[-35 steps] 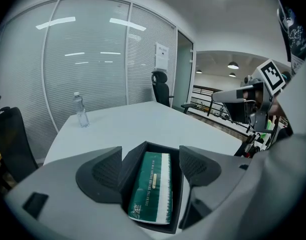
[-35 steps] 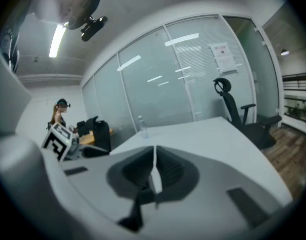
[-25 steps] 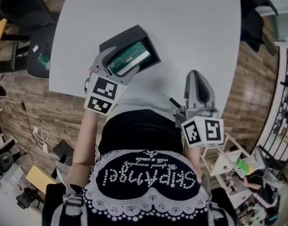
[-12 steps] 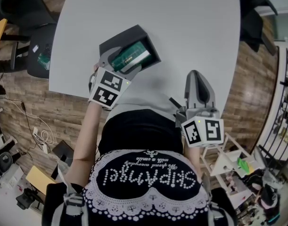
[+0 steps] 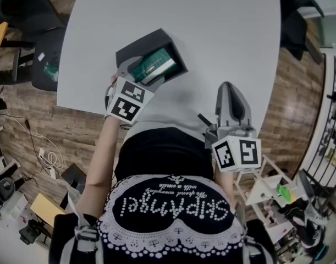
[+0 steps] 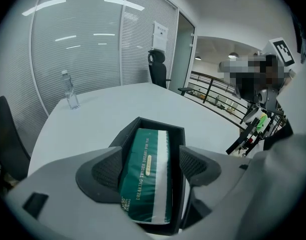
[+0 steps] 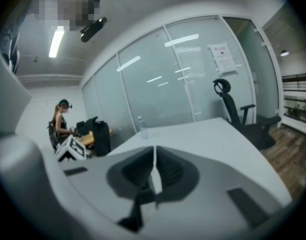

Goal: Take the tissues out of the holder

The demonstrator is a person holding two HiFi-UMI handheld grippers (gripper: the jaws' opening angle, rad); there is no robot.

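A black open-topped holder stands near the front left of the pale grey table. A green tissue pack lies inside it, its near end sticking out. My left gripper is open, one jaw on each side of that near end. In the left gripper view the tissue pack fills the gap between the pads of my left gripper, with the holder around it; a slit remains at the right pad. My right gripper hovers shut and empty at the table's front edge, its closed jaws meeting.
A water bottle stands at the table's far side. An office chair sits beyond the table. Dark chairs stand left of the table. A seated person is far off. A railing runs at the right.
My left gripper has slid forward toward the holder, so its jaws now reach further along the tissue pack. The right gripper has stayed still.
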